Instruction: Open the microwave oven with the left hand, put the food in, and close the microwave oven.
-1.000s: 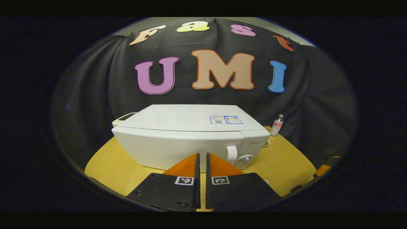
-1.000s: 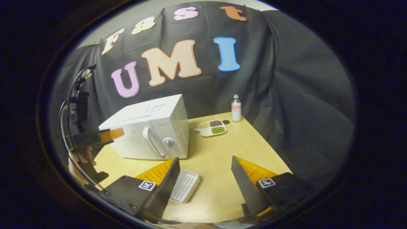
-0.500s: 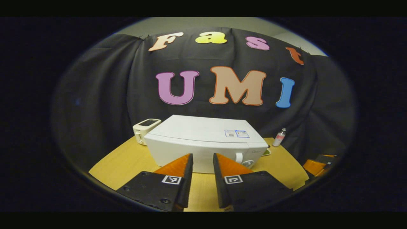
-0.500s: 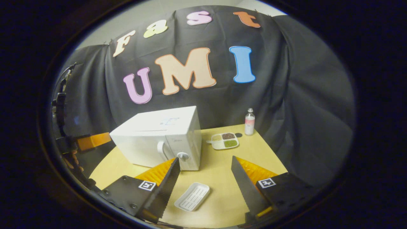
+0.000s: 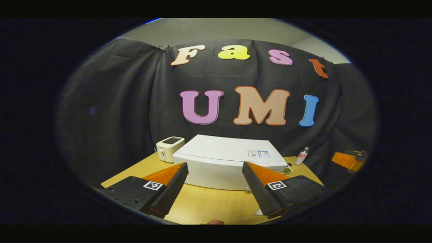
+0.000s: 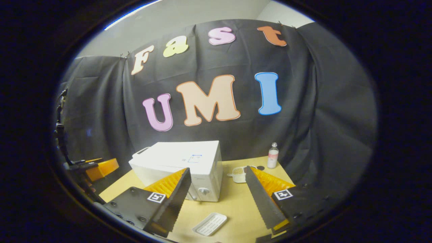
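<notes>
The white box-shaped microwave oven (image 5: 229,162) sits shut toward the back of the pale wooden tabletop (image 5: 209,206), its door and round dial facing the person so a handle pull swings it outward. The left gripper (image 5: 214,182) hangs in front of it with fingers spread apart and nothing between them, likely readied for the door handle. The right gripper (image 6: 217,189) is spread wide and empty too, held above the tabletop. The food, a white divided plate with grains (image 6: 239,172), lies just beside the oven's dial side, near a small clear bottle (image 6: 272,156). A white ribbed tray (image 6: 210,223) lies nearer the person. A cream toaster (image 5: 169,148) stands beside the oven's far side.
</notes>
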A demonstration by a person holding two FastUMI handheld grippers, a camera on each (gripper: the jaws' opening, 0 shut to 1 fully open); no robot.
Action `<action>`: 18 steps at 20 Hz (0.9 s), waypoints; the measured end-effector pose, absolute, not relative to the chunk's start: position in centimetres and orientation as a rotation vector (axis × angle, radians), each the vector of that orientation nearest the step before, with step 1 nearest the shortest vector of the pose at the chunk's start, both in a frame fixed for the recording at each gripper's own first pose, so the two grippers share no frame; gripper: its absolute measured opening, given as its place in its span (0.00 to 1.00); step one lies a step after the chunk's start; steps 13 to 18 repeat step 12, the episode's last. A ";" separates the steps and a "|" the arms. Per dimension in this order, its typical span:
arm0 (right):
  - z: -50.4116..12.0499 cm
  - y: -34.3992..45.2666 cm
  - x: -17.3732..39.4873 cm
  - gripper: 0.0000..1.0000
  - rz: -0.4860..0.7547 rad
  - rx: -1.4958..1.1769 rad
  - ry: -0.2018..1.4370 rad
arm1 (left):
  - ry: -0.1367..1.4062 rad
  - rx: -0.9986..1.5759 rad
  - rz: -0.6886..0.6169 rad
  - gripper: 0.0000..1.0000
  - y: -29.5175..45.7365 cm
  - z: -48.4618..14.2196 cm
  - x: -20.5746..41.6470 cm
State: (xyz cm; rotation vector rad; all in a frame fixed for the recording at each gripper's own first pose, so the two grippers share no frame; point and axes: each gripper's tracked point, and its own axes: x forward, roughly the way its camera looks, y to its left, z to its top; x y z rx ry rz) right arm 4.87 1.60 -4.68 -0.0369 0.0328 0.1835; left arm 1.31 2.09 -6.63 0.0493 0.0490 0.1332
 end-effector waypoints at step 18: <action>-0.8 3.4 2.6 0.91 0.258 -0.070 -0.037 | 0.027 0.001 0.128 0.96 2.8 -5.3 1.1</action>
